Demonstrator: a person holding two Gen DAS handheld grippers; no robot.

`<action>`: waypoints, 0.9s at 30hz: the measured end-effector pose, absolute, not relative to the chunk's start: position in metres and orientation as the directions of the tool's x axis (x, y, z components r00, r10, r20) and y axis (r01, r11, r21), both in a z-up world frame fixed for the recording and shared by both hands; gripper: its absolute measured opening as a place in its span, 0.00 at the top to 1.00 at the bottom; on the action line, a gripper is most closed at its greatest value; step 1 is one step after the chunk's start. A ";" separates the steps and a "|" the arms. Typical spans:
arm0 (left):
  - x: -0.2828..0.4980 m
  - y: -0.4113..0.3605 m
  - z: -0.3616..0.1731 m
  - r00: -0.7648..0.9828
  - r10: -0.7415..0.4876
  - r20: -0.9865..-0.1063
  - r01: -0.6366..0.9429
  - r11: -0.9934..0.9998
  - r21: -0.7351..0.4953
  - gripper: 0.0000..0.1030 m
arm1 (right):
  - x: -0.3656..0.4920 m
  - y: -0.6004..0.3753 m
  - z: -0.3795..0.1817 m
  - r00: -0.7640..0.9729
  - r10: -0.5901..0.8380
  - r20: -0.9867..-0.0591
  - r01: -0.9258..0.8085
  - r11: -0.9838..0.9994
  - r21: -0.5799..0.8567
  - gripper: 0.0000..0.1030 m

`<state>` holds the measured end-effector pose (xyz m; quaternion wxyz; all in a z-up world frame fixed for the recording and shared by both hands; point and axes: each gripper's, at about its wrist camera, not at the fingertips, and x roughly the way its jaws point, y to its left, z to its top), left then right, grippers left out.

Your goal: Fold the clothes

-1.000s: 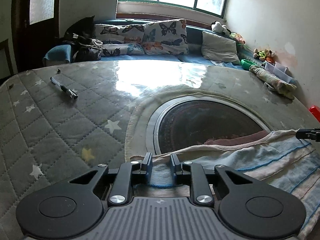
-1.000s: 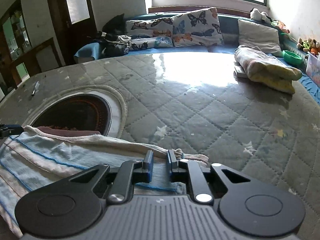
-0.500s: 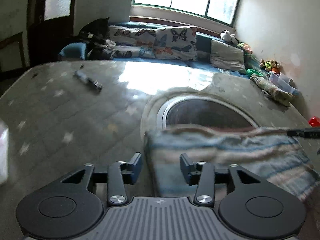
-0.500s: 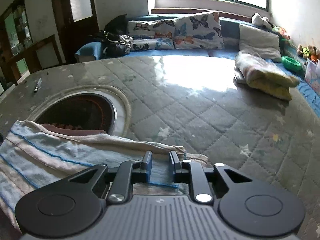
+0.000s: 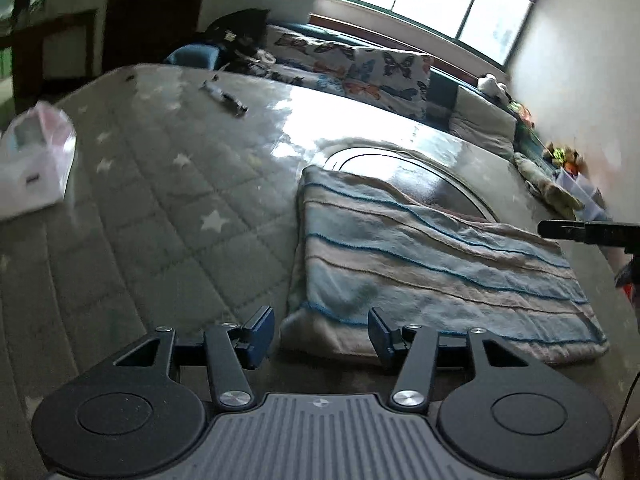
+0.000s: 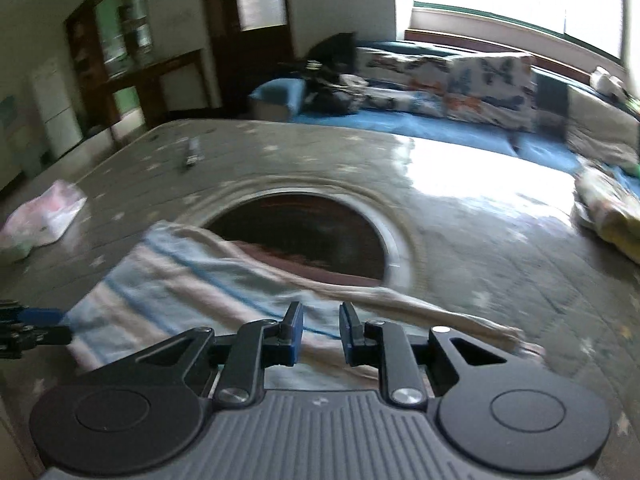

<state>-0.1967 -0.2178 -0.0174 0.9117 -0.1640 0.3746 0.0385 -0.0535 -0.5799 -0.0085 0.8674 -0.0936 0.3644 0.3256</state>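
Observation:
A blue and beige striped cloth (image 5: 420,264) lies folded flat on the quilted, star-patterned table cover (image 5: 160,208), partly over a dark round opening (image 5: 424,184). My left gripper (image 5: 319,316) is open just above the cloth's near left corner, and its pads do not touch the fabric. In the right wrist view the same cloth (image 6: 192,280) lies under my right gripper (image 6: 321,312). Its jaws stand a little apart, with no fabric pinched between them. The right gripper's tip (image 5: 560,229) shows at the cloth's far right corner.
A marker (image 5: 224,98) lies on the far left of the table, and a white and pink bag (image 5: 32,160) sits at its left edge. A pile of folded cloth (image 6: 608,208) rests at the right. Behind is a bench with butterfly cushions (image 5: 384,76).
Both grippers had the cloth's near edge pinched. The left jaws opened wide and let it go, and the right jaws parted slightly. Both hands moved left and rolled, and the cloth now lies flat.

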 end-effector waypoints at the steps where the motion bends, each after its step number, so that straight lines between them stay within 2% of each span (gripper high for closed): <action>1: -0.197 -0.217 -0.019 0.711 -0.057 -0.701 -0.201 0.939 -0.280 0.47 | -0.057 -0.573 -0.007 0.513 0.506 -0.694 -0.649 0.758 0.073 0.81; 5: -0.199 -0.216 -0.024 0.705 -0.073 -0.706 -0.213 0.927 -0.309 0.51 | -0.071 -0.551 -0.002 0.482 0.531 -0.697 -0.699 0.713 0.059 0.81; 7: -0.200 -0.212 -0.024 0.707 -0.075 -0.703 -0.229 0.917 -0.328 0.64 | -0.076 -0.540 0.001 0.469 0.539 -0.700 -0.718 0.694 0.053 0.81; 8: -0.200 -0.209 -0.025 0.709 -0.079 -0.701 -0.237 0.909 -0.343 0.74 | -0.078 -0.536 0.002 0.461 0.543 -0.702 -0.726 0.685 0.053 0.81; 9: -0.201 -0.206 -0.025 0.713 -0.085 -0.696 -0.244 0.900 -0.360 0.79 | -0.079 -0.532 0.003 0.453 0.546 -0.705 -0.734 0.677 0.053 0.81; 12: -0.207 -0.202 -0.023 0.727 -0.101 -0.679 -0.247 0.884 -0.397 0.85 | -0.081 -0.520 0.006 0.431 0.555 -0.711 -0.751 0.657 0.058 0.81; 18: -0.213 -0.219 0.006 0.799 -0.091 -0.594 -0.177 0.909 -0.378 0.88 | -0.077 -0.500 0.016 0.385 0.593 -0.707 -0.764 0.635 0.116 0.81; 19: -0.212 -0.223 0.010 0.809 -0.094 -0.580 -0.160 0.914 -0.373 0.88 | -0.075 -0.496 0.018 0.378 0.598 -0.707 -0.764 0.633 0.128 0.79; 20: -0.211 -0.226 0.014 0.817 -0.098 -0.568 -0.146 0.918 -0.368 0.88 | -0.073 -0.492 0.020 0.370 0.604 -0.706 -0.764 0.630 0.139 0.72; 21: -0.210 -0.230 0.018 0.825 -0.105 -0.555 -0.128 0.922 -0.365 0.89 | -0.072 -0.488 0.021 0.362 0.609 -0.706 -0.764 0.628 0.150 0.69; 27: -0.201 -0.252 0.033 0.856 -0.164 -0.491 -0.037 0.927 -0.373 0.89 | -0.059 -0.456 0.028 0.281 0.622 -0.731 -0.793 0.579 0.188 0.61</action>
